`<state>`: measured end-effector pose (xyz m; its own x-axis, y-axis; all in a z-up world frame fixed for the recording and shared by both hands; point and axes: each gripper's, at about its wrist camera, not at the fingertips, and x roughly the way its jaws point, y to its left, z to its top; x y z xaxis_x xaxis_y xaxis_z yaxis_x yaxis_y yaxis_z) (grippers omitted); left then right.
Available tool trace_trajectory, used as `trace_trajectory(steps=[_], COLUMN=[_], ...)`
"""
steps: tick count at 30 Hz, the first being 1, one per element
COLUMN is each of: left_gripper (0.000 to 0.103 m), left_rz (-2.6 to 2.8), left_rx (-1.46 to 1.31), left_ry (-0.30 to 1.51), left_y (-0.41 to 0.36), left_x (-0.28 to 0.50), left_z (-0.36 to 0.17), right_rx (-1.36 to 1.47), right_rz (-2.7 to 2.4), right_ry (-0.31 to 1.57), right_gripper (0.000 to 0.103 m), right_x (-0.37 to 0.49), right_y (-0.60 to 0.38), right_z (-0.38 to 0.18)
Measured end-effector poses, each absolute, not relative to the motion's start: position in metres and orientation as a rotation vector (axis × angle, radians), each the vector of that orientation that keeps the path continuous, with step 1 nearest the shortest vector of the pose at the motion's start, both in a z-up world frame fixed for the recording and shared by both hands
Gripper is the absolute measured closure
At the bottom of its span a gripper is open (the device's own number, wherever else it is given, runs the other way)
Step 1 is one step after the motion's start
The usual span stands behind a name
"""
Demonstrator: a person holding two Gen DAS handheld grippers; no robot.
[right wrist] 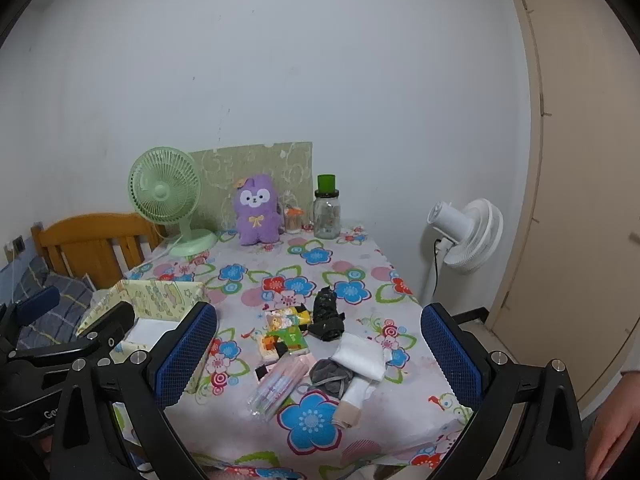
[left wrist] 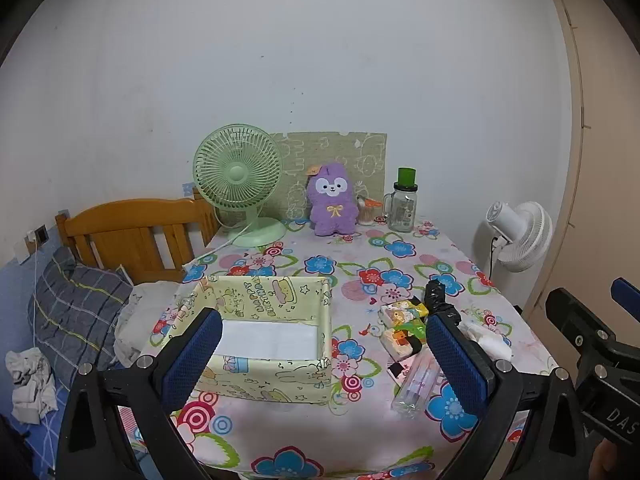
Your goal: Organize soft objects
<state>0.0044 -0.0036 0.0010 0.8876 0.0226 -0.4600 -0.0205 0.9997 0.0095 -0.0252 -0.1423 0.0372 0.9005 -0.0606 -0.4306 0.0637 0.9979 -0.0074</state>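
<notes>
A yellow cartoon-print fabric box (left wrist: pixel 264 336) stands open on the flowered table, holding only a white sheet; it also shows in the right wrist view (right wrist: pixel 160 300). To its right lies a pile: tissue packs (right wrist: pixel 286 332), a black garment (right wrist: pixel 328 316), white cloth (right wrist: pixel 360 356), grey cloth (right wrist: pixel 328 374), a beige sock (right wrist: pixel 348 412) and a clear pen pouch (right wrist: pixel 276 386). My left gripper (left wrist: pixel 324 356) is open and empty above the box's near side. My right gripper (right wrist: pixel 320 356) is open and empty above the pile.
At the table's back stand a green desk fan (left wrist: pixel 238 184), a purple plush (left wrist: pixel 332 204), a glass jar with green lid (left wrist: pixel 402 204) and a patterned board. A wooden bed with pillow (left wrist: pixel 76 312) is left. A white floor fan (right wrist: pixel 466 236) and a door are right.
</notes>
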Motion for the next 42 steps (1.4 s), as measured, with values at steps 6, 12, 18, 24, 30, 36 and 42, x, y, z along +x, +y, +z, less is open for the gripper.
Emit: trace_trajectory(steps=[6, 12, 18, 24, 30, 36, 42], left_gripper=[0.000, 0.001, 0.001, 0.001, 0.001, 0.001, 0.001], left_rz=[0.021, 0.014, 0.020, 0.016, 0.016, 0.017, 0.018], left_rx=[0.004, 0.001, 0.011, 0.017, 0.017, 0.018, 0.020], left_ry=[0.483, 0.486, 0.475, 0.469, 0.466, 0.469, 0.466], left_y=[-0.0036, -0.0026, -0.0032, -0.0032, -0.0029, -0.0013, -0.0009], left_x=[0.0054, 0.0081, 0.0084, 0.0069, 0.0078, 0.0092, 0.0115], left_z=[-0.0011, -0.0008, -0.0018, -0.0035, -0.0011, 0.0003, 0.0007], right_rx=[0.006, 0.006, 0.001, 0.004, 0.022, 0.022, 0.021], right_rz=[-0.069, -0.077, -0.079, -0.077, -0.066, -0.066, -0.066], right_ry=[0.450, 0.441, 0.439, 0.449, 0.459, 0.458, 0.459], right_gripper=[0.000, 0.000, 0.000, 0.000, 0.000, 0.000, 0.000], right_x=[-0.0238, -0.0246, -0.0241, -0.0234, -0.0194, -0.0190, -0.0173], right_y=[-0.1431, -0.1425, -0.1414, -0.1434, -0.1456, -0.1457, -0.1452], right_z=[0.0325, 0.0324, 0.0315, 0.0325, 0.0368, 0.0368, 0.0371])
